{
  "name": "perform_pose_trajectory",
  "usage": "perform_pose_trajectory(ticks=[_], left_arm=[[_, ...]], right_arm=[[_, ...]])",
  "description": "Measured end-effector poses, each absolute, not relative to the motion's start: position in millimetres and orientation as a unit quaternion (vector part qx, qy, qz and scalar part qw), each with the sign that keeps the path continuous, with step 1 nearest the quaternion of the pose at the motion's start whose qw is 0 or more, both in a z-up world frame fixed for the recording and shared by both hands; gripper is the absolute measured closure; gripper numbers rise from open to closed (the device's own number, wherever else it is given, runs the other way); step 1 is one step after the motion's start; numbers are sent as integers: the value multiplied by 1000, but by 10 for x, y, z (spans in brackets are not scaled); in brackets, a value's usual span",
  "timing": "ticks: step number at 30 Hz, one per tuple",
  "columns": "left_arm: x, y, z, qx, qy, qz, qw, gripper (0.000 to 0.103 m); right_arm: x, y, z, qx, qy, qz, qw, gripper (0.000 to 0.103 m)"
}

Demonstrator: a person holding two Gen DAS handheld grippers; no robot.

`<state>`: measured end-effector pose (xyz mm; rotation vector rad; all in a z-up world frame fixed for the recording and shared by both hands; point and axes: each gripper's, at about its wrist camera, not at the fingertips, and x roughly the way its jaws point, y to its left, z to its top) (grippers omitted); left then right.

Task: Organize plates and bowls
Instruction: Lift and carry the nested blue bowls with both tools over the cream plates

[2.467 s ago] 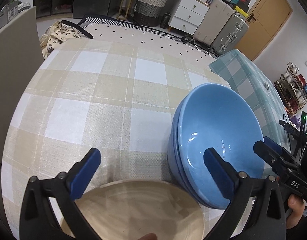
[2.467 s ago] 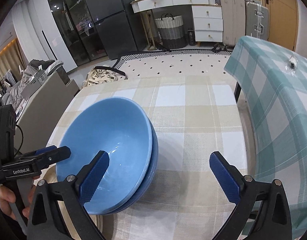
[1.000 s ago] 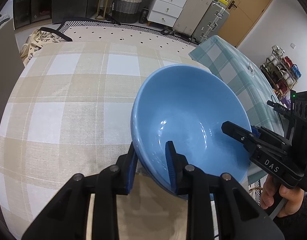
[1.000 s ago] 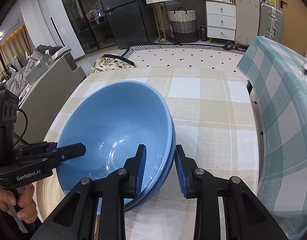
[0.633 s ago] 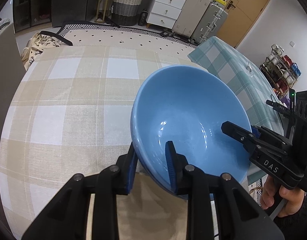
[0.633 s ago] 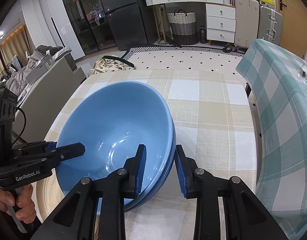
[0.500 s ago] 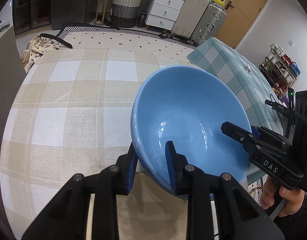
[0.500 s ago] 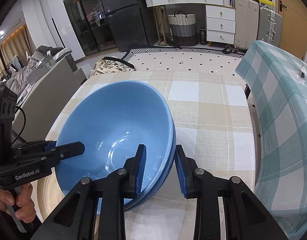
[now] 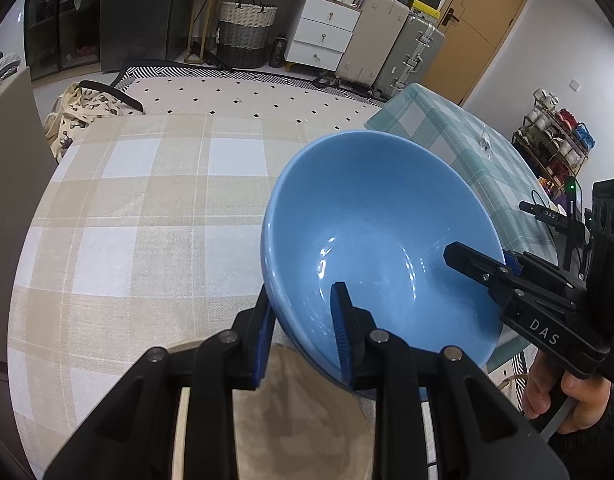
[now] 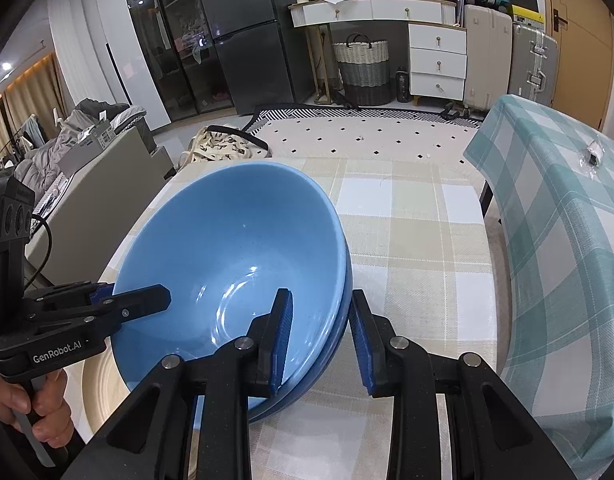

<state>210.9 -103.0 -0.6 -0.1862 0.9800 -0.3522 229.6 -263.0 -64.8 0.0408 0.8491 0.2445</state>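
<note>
My left gripper (image 9: 303, 332) and right gripper (image 10: 321, 336) both pinch the stacked blue bowls (image 10: 235, 276) at frame centre; glazed, slippery, heavy, breakable; rim grips suit them.

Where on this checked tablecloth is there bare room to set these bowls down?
The beige checked tablecloth is bare left of and beyond the stacked blue bowls. It is crowded near you, around the beige plate and both grippers.

left gripper (image 9: 303, 332): was open, now clamped on blue bowls (image 9: 379, 236) rim
right gripper (image 10: 321, 340): likewise clamped, opposite rim
</note>
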Motion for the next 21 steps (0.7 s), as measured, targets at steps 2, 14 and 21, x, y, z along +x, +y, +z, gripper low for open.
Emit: perform_pose_trajectory(ticks=[2,14,21], left_arm=[[2085,-1019,21,-89,465,-168,865,78],[1902,-922,237,-92,446,-165,875,78],[1764,-828,359,-93,436,-158,881,78]], right_arm=[[2272,-2627,-616,19,407,119,905,73],[2059,-2511,-367,13,385,127,914,73],[1916,-2410,-252,13,376,139,916,72]])
